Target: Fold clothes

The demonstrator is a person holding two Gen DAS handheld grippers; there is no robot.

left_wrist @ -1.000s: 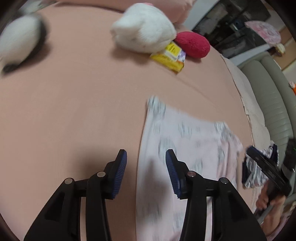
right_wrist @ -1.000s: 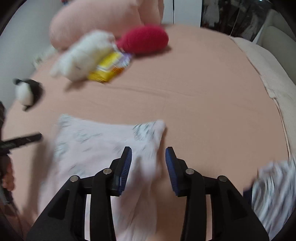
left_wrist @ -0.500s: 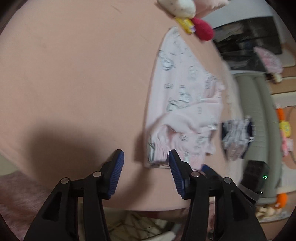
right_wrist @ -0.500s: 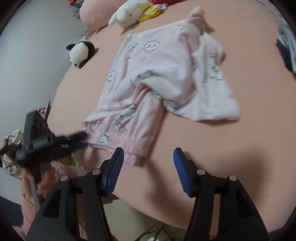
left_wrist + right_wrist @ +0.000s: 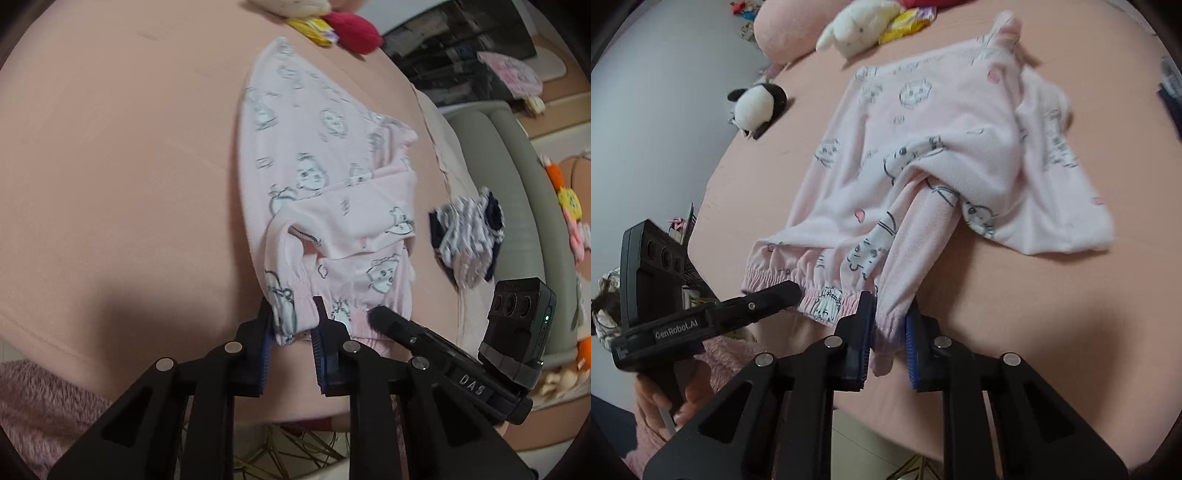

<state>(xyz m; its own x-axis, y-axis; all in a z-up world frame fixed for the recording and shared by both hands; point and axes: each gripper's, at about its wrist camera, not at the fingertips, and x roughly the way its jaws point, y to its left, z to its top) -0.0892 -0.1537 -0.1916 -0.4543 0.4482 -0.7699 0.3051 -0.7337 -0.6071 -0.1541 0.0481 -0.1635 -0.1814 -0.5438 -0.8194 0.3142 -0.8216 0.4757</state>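
Note:
A pale pink pyjama garment (image 5: 953,125) with cartoon prints lies on the pink bed sheet (image 5: 110,147), partly doubled over itself, its gathered elastic hem (image 5: 798,273) at the bed's near edge. My left gripper (image 5: 291,332) is shut on the left end of that hem. My right gripper (image 5: 888,332) is shut on a tube of the same fabric at its cuff, just right of the hem. In the left wrist view the right gripper (image 5: 376,315) rests against the hem. A hand (image 5: 665,402) holds the left gripper (image 5: 790,290) in the right wrist view.
At the far side of the bed are a white plush (image 5: 860,26), a panda plush (image 5: 757,103), a yellow packet (image 5: 908,22), a red plush (image 5: 354,31) and a pink pillow (image 5: 786,37). A dark striped garment (image 5: 465,236) lies right of the pyjamas. A grey sofa (image 5: 517,184) stands beyond.
Both grippers drew back from over the middle of the bed to its near edge, then went from open to shut on the garment's near end.

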